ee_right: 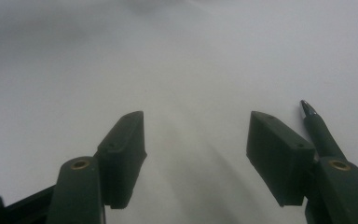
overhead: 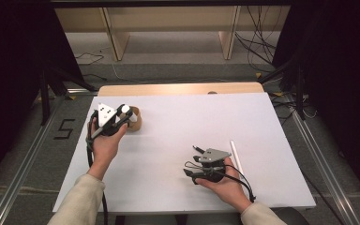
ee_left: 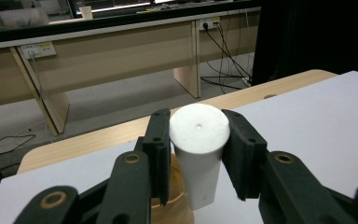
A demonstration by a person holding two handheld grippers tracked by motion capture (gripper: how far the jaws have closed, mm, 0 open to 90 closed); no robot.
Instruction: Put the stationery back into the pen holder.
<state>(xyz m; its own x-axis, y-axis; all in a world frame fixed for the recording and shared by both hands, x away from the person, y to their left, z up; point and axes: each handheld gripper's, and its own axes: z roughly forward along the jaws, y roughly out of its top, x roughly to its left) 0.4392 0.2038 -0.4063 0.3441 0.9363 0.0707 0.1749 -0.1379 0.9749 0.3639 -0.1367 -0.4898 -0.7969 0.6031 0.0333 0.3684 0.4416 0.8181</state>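
A wide white rectangular table top (overhead: 187, 136) lay on a light wooden board whose far edge (overhead: 180, 89) showed beyond it; every place below is given from this top. Most of its surface lay bare, with the broadest open stretch across the middle and the far right corner.

Near the far left corner stood a short tan cardboard ring (overhead: 136, 120), set well in from the left edge. The left gripper (overhead: 122, 115), held in the person's left hand (overhead: 105, 140), was clamped on a white tapered plastic cylinder (ee_left: 199, 149); in the left gripper view both black pads pressed its upper sides, and its lower end hung just beside the ring's rim, contact not clear.

Toward the near right, the right gripper (overhead: 193, 161) lay low over the top in the right hand (overhead: 225, 185), its jaws spread apart with nothing but bare surface between them. A slim white stick (overhead: 237, 154) lay just right of it, well in from the right edge. A dark pen tip (ee_right: 307, 108) showed beside its right jaw.
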